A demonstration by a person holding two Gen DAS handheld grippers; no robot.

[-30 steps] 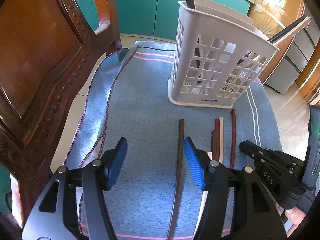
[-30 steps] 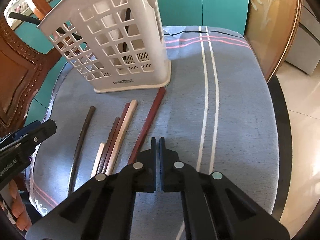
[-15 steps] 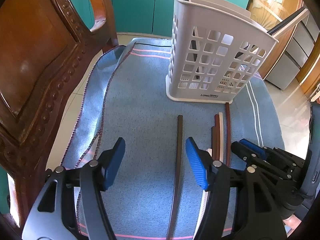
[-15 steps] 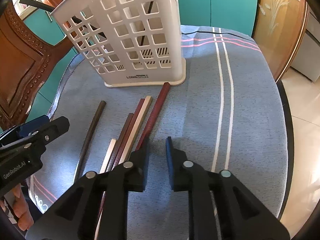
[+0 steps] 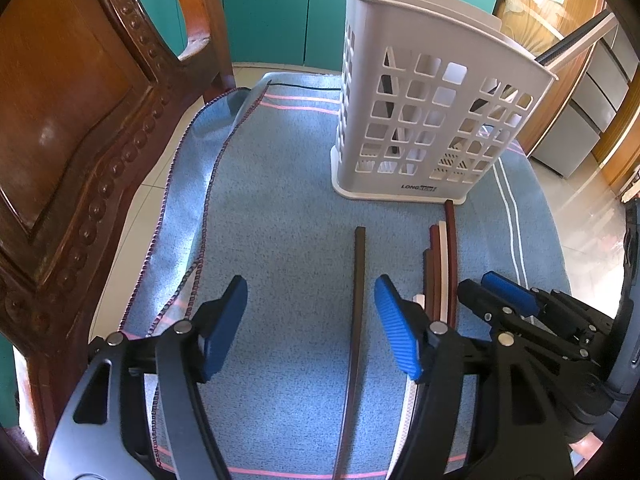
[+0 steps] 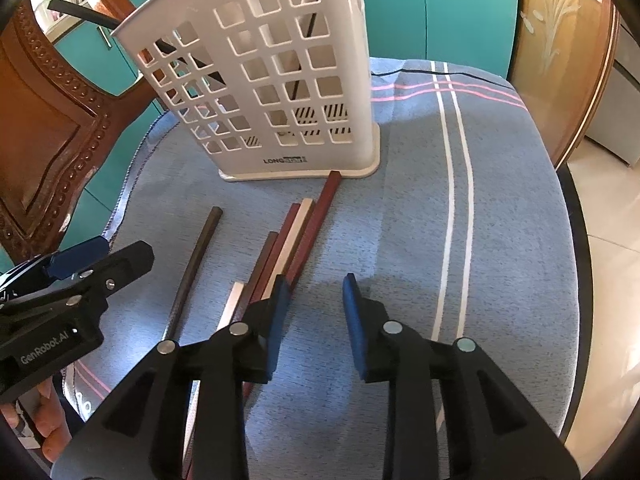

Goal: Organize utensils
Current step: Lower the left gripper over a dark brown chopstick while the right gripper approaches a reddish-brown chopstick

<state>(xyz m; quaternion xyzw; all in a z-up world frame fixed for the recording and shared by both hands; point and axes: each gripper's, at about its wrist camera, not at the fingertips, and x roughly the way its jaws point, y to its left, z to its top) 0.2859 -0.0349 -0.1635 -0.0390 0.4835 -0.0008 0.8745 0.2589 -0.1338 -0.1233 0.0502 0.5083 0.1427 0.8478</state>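
A white perforated utensil holder [image 5: 432,120] [image 6: 280,92] stands on a blue cloth [image 5: 280,240] [image 6: 400,240] and holds a few dark sticks. Several chopsticks lie in front of it: one dark brown stick [image 5: 358,300] [image 6: 196,260] apart on the left, and a bundle of reddish-brown and cream sticks [image 5: 442,264] [image 6: 300,232]. My left gripper [image 5: 310,312] is open, with the dark brown stick between its fingers. My right gripper [image 6: 314,292] is open and empty, its left finger over the bundle's near end. It also shows in the left wrist view [image 5: 492,292].
A carved wooden chair back [image 5: 72,120] [image 6: 44,128] stands close on the left. Teal cabinets [image 5: 280,8] are behind. The table's dark edge [image 6: 576,240] runs along the right, with tiled floor [image 5: 592,232] beyond.
My right gripper has gone from shut to open and moved forward toward the bundle. My left gripper has shifted slightly, still open around the dark brown stick.
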